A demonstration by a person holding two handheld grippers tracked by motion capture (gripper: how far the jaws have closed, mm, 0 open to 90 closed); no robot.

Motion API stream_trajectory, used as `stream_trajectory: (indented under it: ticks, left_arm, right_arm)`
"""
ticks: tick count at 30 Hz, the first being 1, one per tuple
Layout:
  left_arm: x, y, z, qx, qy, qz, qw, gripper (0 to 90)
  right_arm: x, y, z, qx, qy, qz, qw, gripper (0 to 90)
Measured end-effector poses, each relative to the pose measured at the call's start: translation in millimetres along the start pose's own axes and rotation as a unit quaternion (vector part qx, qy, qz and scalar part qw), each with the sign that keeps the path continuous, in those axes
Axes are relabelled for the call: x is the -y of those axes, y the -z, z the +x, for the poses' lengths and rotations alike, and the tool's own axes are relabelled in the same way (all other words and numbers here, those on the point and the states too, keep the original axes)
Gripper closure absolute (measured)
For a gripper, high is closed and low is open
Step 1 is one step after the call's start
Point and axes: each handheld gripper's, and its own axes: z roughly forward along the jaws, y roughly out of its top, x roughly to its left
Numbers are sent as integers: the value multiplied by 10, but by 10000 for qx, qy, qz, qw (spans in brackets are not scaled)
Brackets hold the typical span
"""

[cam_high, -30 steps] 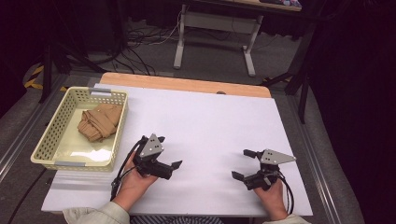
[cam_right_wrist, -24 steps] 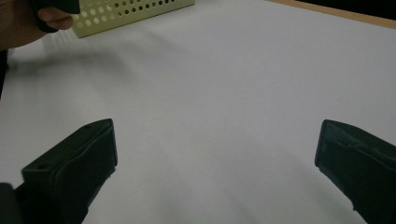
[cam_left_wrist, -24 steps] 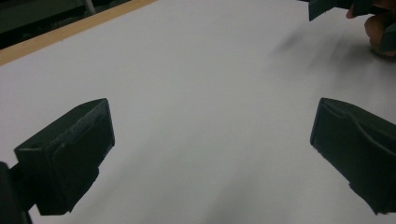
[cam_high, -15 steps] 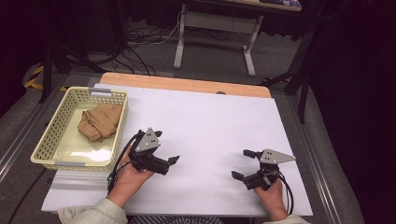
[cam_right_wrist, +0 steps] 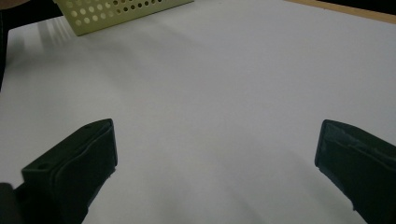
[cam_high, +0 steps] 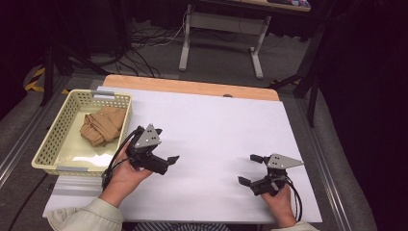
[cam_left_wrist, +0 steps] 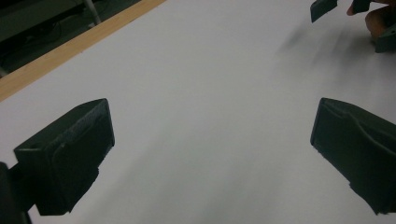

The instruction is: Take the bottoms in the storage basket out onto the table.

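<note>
Hovering low over the white table (cam_high: 216, 125), both grippers, each held in a hand coming in from the near edge. Left gripper (cam_high: 166, 156) sitting near the basket (cam_high: 48, 144), lifted slightly and turned toward the table's middle, jaws spread wide, gripping nothing. In the left gripper view (cam_left_wrist: 212, 140), showing bare white surface between the two black jaws, the wooden strip (cam_left_wrist: 70, 46) running along the far edge, and the other gripper small at the top right corner. Right gripper (cam_high: 249, 169) resting near the near right part of the table, well apart from the left one, jaws likewise standing wide and empty. In the right gripper view (cam_right_wrist: 217, 154), nothing lying between the jaws but white table; the perforated wall of the basket (cam_right_wrist: 121, 11) showing at the top left.

Lying in the pale yellow basket at the table's left side: a brown cloth (cam_high: 102, 125), bunched and folded, toward the far half of the basket. Not touching either gripper; left gripper just beside the basket's right wall, right gripper far off.

Standing on the floor beyond the table: a white frame (cam_high: 221, 33), cables beside it.
</note>
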Motion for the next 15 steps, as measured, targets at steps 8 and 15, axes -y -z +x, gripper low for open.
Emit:
stream_trajectory:
  ticks: [8,15]
  left_arm:
    - [-62,69,112,-84,-47,191,9998,19]
    - [-128,172,258,-152,-1,232,9996,26]
  right_arm:
    - [1,-7,-4,2,-3,23,10000,0]
    - [2,-13,-5,4,-12,40,10000,0]
